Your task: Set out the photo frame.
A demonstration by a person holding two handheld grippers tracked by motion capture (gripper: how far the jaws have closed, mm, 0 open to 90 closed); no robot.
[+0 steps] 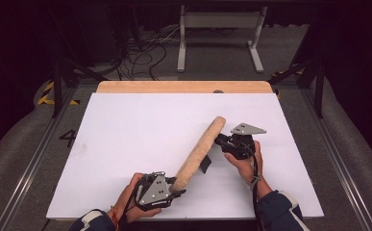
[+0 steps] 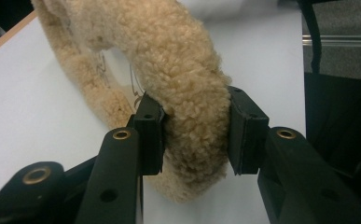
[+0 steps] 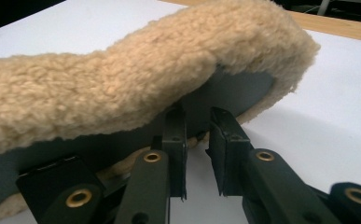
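One fleece strap pad lies between two tongs, left and right.

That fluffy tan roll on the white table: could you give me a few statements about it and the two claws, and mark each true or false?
1. The left gripper clamps one end of the fleece roll. True.
2. The fleece roll lies flat in the middle of the white tabletop, untouched. False: it is held at the near end and slants up toward the far right.
3. The right gripper has its jaws near the roll's dark grey underside. True.
4. The right gripper squeezes the fleece as wide as the left one does. False: its jaws stand close together at the grey edge, with no fleece between them.
5. A wooden strip runs along the table's far edge. True.
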